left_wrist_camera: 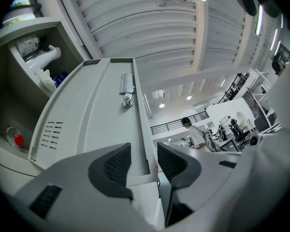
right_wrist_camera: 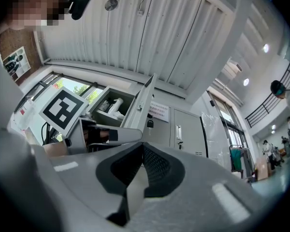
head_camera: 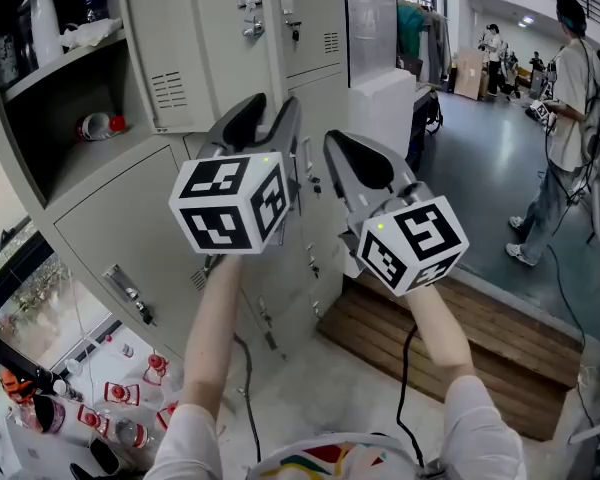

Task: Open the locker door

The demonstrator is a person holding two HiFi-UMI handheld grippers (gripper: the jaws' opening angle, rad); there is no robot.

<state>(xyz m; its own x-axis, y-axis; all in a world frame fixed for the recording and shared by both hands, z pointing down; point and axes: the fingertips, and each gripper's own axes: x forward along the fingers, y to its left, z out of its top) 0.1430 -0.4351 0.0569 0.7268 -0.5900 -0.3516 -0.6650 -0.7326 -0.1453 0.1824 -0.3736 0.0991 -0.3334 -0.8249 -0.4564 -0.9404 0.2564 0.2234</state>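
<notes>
Door work looks all but finished from my seat: the locker door (head_camera: 195, 43) stands swung out from its compartment (head_camera: 40, 108), and a red-capped bottle (head_camera: 96, 126) lies in plain sight just left of the door. My left hand-held gripper (left_wrist_camera: 144, 149) is at the door's lower free edge with its jaws spread. The edge runs between the pads (left_wrist_camera: 117, 164) and neither presses on it, so I read this as the letting-go step. My right hand-held gripper (right_wrist_camera: 141, 163) sits just right of the door, pressed together on nothing. Next, I judge, the left one wants drawing straight back off the edge, both pads kept clear so the door isn't nudged toward closing.
</notes>
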